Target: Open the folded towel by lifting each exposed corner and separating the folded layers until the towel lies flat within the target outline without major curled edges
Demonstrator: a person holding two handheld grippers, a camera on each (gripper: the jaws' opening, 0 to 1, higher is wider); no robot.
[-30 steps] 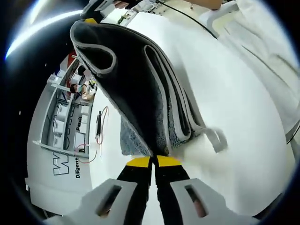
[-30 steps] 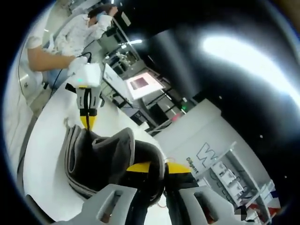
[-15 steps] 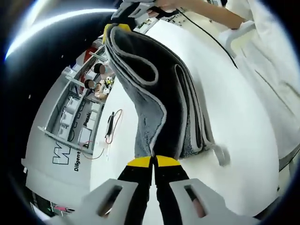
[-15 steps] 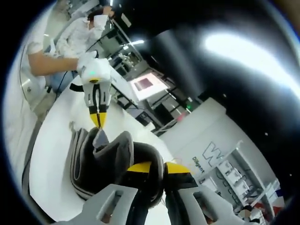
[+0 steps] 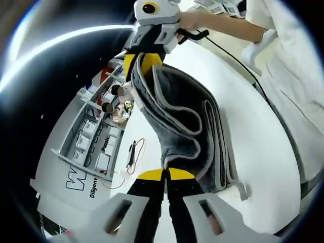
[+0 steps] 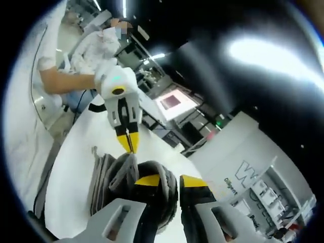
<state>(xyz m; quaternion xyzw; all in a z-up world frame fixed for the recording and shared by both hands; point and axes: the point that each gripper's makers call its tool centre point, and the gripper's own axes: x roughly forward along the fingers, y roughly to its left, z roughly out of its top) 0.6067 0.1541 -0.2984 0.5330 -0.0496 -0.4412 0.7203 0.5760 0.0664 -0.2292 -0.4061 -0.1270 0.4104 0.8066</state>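
A dark grey towel with pale trim hangs in thick folds above the white table. My left gripper is shut on its near edge. At the far end of the towel my right gripper pinches another corner. In the right gripper view, my right gripper is shut on a bunched grey fold, and the towel sags in layers toward the table. The left gripper points down there, its yellow tips shut on a raised corner.
A person's arm and white coat run along the table's right side, with a black cable nearby. A small dark part with a red wire lies at the table's left edge. Beyond it stands a white lettered panel.
The two grippers have come closer together, each still holding the towel. The towel has bunched up and risen between them. Both views have tilted.
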